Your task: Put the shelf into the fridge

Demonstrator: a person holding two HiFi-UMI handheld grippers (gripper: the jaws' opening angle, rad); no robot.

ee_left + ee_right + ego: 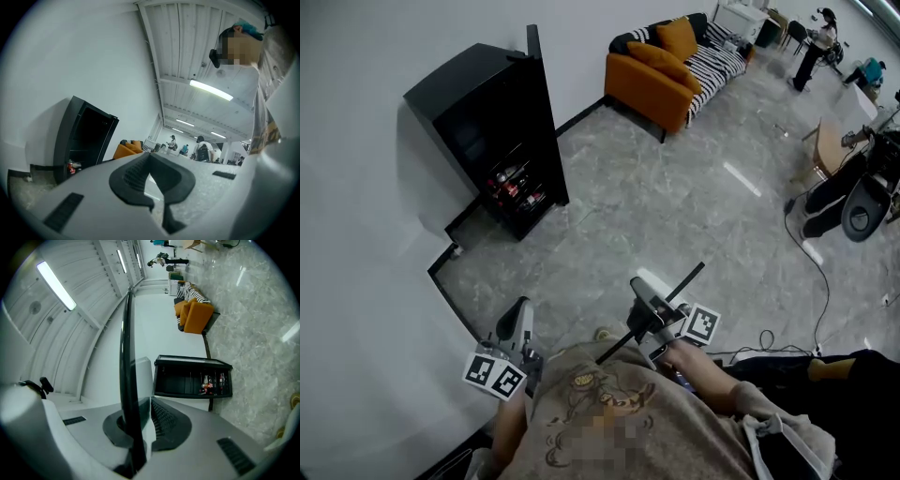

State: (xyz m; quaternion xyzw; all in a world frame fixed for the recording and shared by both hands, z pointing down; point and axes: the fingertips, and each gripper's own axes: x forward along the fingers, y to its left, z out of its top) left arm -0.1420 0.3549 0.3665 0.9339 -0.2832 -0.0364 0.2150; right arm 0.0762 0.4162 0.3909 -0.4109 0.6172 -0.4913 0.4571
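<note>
A person stands on a grey marbled floor [675,206], well apart from a black fridge [478,112] that sits against the white wall with its door swung open. The right tool [649,305] is clamped on the shelf [686,279] — a thin dark-edged pane seen edge-on, slanting up from the jaws toward the fridge side of the room. The left tool [521,309] is held beside it, jaw tips pressed together with nothing between them. Bottles and cans [517,187] fill the fridge's lower part; their labels are too small to read. Beyond the fridge along the same wall stands an orange sofa [661,70] with striped cushions. Farther from the fridge, across the floor, are a dark office chair [862,202] and a loose cable [818,281] — with a few people [816,42] in the far corner.
</note>
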